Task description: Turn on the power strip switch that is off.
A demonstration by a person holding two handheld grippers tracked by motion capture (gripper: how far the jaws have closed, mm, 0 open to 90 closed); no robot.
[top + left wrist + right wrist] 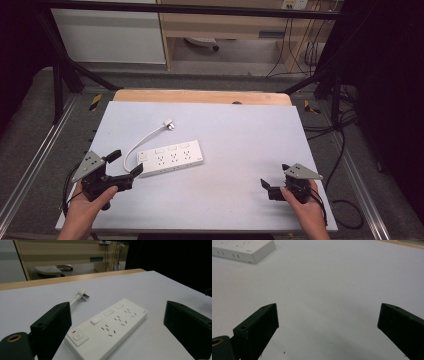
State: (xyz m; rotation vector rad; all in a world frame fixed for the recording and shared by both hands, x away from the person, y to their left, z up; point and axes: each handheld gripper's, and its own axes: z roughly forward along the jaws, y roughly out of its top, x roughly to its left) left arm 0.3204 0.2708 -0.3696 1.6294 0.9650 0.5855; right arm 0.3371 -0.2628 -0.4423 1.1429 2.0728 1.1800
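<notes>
I count one white power strip (171, 158) on the pale table top (235, 150), with one white cord (141, 142) curling off its near-left end and ending in one plug (169, 124) that lies farther back, apart from the strip. On the strip's face I count three rocker switches in a row along the far edge, one power button with a red mark at the left end, and three groups of sockets beneath the switches. The strip lies flat, left of the table's middle, its long axis running left to right with the right end swung slightly away from me; in my left gripper view (117, 322) that long axis runs away from the jaws towards the upper right. My left gripper (125, 167) is spread wide, holding nothing, its jaws pointing at the strip's left end, one jaw tip just beside that end; I cannot tell whether it touches. My right gripper (275, 181) is also spread wide and grasps nothing, low over bare table near the front right, well apart from the strip, whose corner (244, 250) shows in my right gripper view.
</notes>
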